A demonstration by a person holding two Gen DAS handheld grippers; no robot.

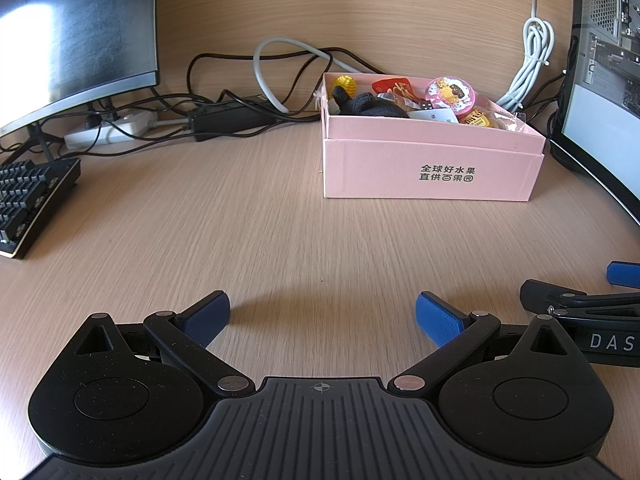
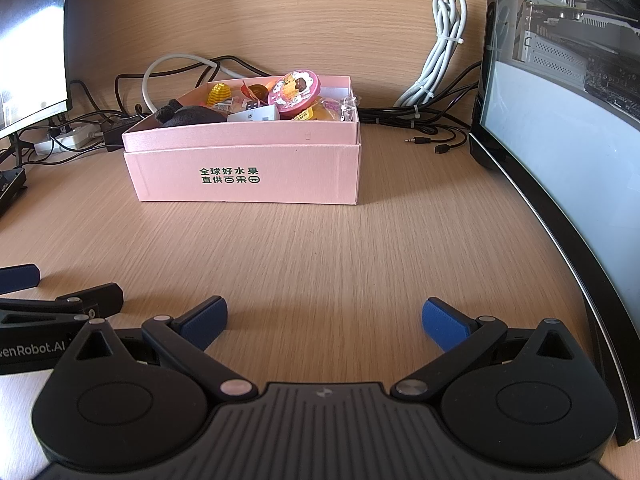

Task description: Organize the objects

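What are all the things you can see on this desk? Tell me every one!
pink box: one, pink, mid-desk, open and full
round tin: one, pink, on top in the box
black fabric item: one, black, box's left side
yellow ridged item: one, yellow, back of the box
white cable bundle: one, white, right of the box
power strip: one, white, back left
keyboard: one, black, far left
monitors: two, black, left and right
left gripper: open, empty
right gripper: open, empty
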